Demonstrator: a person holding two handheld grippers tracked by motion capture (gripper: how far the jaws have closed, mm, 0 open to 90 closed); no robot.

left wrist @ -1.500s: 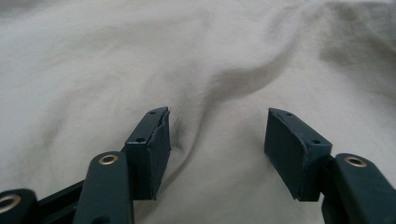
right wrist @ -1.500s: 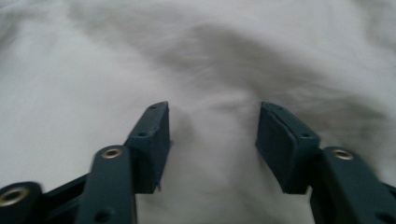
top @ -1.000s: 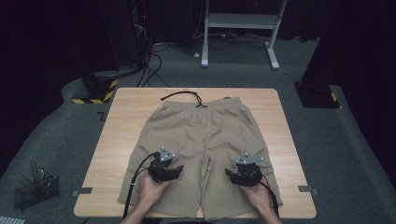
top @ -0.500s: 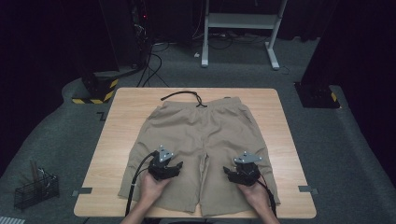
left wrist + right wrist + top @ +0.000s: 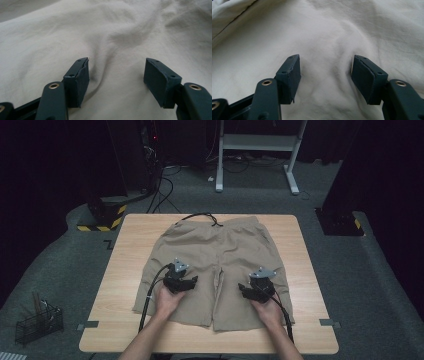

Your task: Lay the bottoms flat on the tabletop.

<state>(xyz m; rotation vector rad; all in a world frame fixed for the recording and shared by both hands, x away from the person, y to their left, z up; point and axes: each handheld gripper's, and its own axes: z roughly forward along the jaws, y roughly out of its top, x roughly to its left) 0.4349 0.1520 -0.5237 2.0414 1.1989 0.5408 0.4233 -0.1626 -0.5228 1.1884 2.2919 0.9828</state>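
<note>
Plain unlabelled tan shorts (image 5: 220, 265)

Both tongs (image 5: 186, 281) (image 5: 251, 290) over spread khaki shorts (image 5: 220, 250)

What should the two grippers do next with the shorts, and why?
Probably close both on the cloth. The left gripper and right gripper each rest open on a leg of the tan shorts, a soft ridge of fabric rising between the jaws, not yet pinched.
</note>
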